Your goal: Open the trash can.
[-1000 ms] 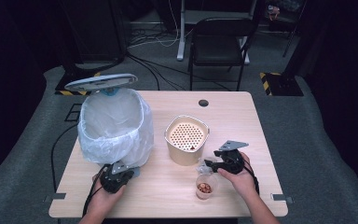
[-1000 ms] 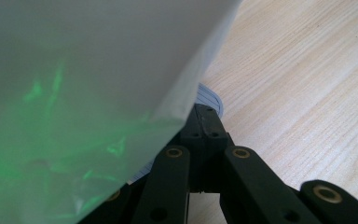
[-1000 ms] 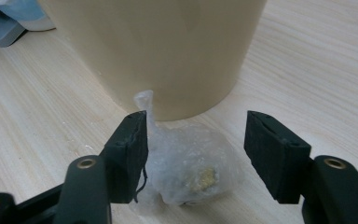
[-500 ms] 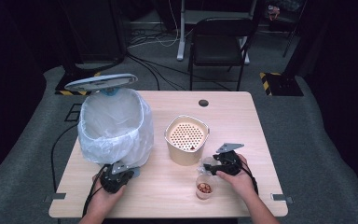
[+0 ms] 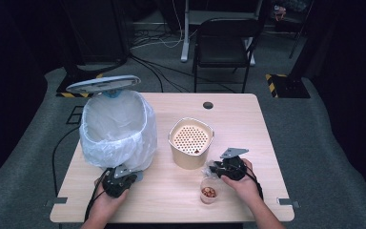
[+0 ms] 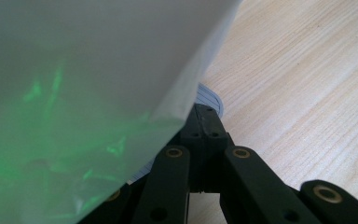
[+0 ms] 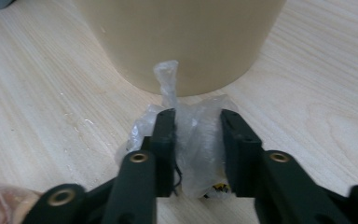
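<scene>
A crumpled clear plastic wrapper (image 7: 196, 140) lies on the wooden table just in front of the beige perforated container (image 7: 182, 42). My right gripper (image 7: 196, 126) has just been closing its jaws, and the pads now press the wrapper from both sides. From above, that right gripper (image 5: 214, 168) sits at the container's (image 5: 172, 138) near right side. My left gripper (image 6: 205, 116) is shut, its tips at the foot of the white-lined bin (image 6: 74, 93) over a pale ridged piece. In the high view the left gripper (image 5: 132, 173) rests against the bin's (image 5: 116, 129) base.
A small clear cup (image 5: 208, 192) of brown nuts stands near the front edge, just left of my right hand. The bin's grey lid (image 5: 102, 84) stands raised at the back. A black chair (image 5: 224, 43) stands beyond the table's far edge.
The right gripper has shifted slightly toward the near edge, down onto the wrapper beside the beige container. The left hand and the bin have not moved.
</scene>
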`<state>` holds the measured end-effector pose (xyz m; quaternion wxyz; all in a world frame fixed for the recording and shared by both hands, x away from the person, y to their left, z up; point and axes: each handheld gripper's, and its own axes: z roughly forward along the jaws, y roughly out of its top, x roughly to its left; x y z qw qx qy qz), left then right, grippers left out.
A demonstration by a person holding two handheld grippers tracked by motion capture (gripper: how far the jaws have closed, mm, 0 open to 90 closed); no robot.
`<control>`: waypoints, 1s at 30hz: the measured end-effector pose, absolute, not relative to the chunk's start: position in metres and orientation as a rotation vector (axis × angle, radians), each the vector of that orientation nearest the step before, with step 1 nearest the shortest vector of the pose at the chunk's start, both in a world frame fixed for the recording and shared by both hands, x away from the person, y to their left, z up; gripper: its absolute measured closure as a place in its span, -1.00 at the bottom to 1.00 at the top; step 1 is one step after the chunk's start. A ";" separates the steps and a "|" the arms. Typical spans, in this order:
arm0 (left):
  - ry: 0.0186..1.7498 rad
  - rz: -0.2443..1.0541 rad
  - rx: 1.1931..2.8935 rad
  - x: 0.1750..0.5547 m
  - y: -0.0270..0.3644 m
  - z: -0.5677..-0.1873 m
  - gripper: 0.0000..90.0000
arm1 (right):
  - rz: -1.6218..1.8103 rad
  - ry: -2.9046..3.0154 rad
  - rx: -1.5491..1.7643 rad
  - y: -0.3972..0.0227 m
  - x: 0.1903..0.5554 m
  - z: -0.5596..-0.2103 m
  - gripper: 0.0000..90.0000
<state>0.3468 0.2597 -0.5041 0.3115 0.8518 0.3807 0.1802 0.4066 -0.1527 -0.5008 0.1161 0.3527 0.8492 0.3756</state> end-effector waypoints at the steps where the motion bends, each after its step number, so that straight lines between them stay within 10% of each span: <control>1: 1.006 0.476 2.246 0.347 0.260 -0.504 1.00 | 1.108 2.486 1.035 -0.154 0.407 -0.500 0.67; 30: 1.000 0.473 2.266 0.347 0.260 -0.503 1.00 | 1.091 2.440 1.101 -0.181 0.402 -0.462 0.93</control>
